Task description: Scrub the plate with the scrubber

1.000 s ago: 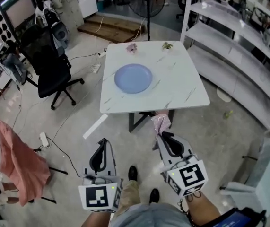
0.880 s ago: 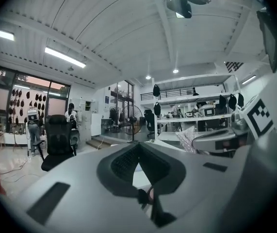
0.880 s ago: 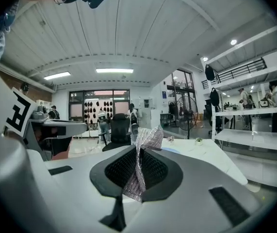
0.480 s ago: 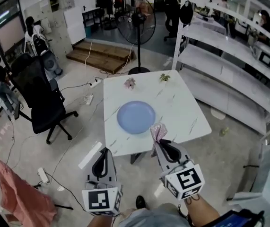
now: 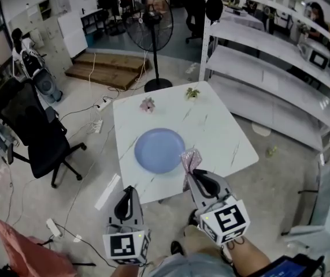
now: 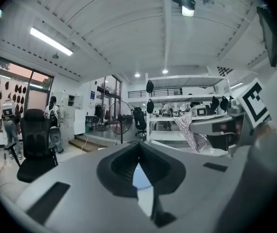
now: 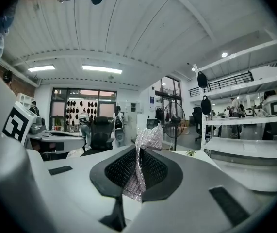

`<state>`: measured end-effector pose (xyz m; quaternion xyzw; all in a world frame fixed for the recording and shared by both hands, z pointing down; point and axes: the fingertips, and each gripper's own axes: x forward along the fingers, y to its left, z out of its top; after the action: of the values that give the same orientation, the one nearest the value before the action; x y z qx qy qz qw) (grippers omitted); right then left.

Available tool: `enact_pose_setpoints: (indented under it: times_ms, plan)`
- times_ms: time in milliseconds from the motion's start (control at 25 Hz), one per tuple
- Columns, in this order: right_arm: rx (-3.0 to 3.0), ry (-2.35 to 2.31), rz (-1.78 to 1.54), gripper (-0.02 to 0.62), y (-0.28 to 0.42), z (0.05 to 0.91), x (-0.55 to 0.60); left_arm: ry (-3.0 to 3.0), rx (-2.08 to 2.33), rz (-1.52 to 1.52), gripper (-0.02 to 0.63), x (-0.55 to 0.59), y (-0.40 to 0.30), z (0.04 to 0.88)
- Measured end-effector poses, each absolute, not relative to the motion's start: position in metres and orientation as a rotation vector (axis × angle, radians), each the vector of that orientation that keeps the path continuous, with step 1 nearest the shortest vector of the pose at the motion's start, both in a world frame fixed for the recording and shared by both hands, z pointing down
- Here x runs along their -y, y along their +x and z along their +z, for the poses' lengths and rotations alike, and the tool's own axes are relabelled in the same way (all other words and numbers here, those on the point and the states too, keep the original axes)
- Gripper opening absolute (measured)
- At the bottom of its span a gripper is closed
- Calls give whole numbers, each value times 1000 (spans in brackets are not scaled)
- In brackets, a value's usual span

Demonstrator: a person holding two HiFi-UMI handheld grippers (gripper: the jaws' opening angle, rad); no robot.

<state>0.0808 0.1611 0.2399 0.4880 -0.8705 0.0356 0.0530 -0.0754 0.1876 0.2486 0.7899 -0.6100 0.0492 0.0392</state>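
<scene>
Scrubbing looks not yet begun: the right gripper [image 5: 191,173] pinches the scrubber [image 5: 191,159] by the centre-frame plate's [image 5: 156,150] lower-right edge, while the left gripper [image 5: 128,190] is closed and empty.

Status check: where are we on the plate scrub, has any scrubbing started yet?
Done: the right gripper is shut on the scrubber. In hand: both grippers are held near the front edge of the table, the left gripper shut and empty. Left: all the scrubbing. The scrubber looks to be held in the air, clear of the blue plate, which lies bare on the table.
</scene>
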Motion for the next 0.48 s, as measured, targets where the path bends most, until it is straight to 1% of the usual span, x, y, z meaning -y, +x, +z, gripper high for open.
enact_pose_setpoints:
  times_ms: [240, 480]
  plan:
    - [2642, 1470, 178, 41, 92, 259, -112, 2410, 1849, 238, 6, -139, -61, 266]
    - [2676, 1429, 244, 41, 104, 282, -36, 2376, 1866, 343, 7, -66, -49, 288]
